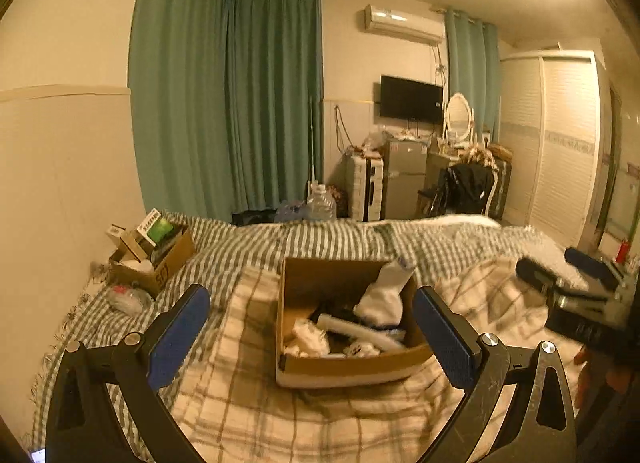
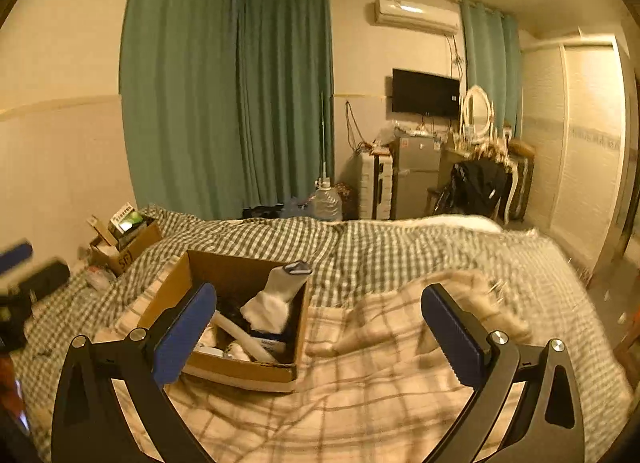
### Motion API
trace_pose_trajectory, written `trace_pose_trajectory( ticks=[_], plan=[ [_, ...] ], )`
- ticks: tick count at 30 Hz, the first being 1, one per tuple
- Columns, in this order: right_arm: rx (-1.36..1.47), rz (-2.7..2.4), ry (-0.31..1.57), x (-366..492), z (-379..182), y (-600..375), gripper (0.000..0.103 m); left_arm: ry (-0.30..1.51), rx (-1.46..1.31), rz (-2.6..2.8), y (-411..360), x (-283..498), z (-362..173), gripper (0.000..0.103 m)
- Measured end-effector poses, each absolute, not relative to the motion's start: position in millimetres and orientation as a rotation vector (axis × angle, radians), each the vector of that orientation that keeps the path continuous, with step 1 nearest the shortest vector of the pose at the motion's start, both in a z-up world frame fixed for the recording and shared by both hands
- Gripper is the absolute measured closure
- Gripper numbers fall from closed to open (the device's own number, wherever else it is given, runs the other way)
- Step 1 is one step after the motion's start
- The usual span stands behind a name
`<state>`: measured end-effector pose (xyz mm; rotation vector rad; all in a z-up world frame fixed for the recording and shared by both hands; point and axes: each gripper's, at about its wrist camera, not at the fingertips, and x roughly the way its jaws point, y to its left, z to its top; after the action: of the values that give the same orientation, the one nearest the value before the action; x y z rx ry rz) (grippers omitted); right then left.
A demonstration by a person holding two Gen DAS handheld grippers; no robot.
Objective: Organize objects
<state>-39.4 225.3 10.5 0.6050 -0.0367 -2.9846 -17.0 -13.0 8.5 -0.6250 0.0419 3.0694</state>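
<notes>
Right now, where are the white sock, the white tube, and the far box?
White sock (image 1: 382, 299), left wrist view, on its bunched middle.
White tube (image 1: 360, 329), left wrist view, mid-length.
Far box (image 1: 172, 263), left wrist view, on its front wall.

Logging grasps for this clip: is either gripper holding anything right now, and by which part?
Nothing is held. The left gripper and right gripper are both open and empty above the bed.

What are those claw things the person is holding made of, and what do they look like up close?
Each is a black frame shaped like a wide V, with triangular cut-outs in its arms and round silver bolts at the joints. The left gripper and right gripper look identical. Their fingers are flat paddles faced with ridged blue pads. The black frame shows scratches. No cables or sleeves are visible.
</notes>
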Motion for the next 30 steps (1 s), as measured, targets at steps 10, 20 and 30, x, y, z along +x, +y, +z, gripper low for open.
trace_pose_trajectory(
  ticks=[10, 20, 30],
  plan=[
    [0.722, -2.992, 0.069, -57.2, -34.4, 209.2, 0.0, 0.018, -0.724, 3.081, -11.2, -30.5, -34.6, 0.0],
    [0.699, -2.986, 0.153, -49.9, -31.4, 198.4, 0.0, 0.001, -0.765, 3.072, -12.3, -31.8, -40.7, 0.0],
    [0.701, -2.977, 0.167, -47.3, -31.4, 195.1, 0.0, 0.001, -0.755, 3.076, -13.5, -29.9, -37.5, 0.0]
  ],
)
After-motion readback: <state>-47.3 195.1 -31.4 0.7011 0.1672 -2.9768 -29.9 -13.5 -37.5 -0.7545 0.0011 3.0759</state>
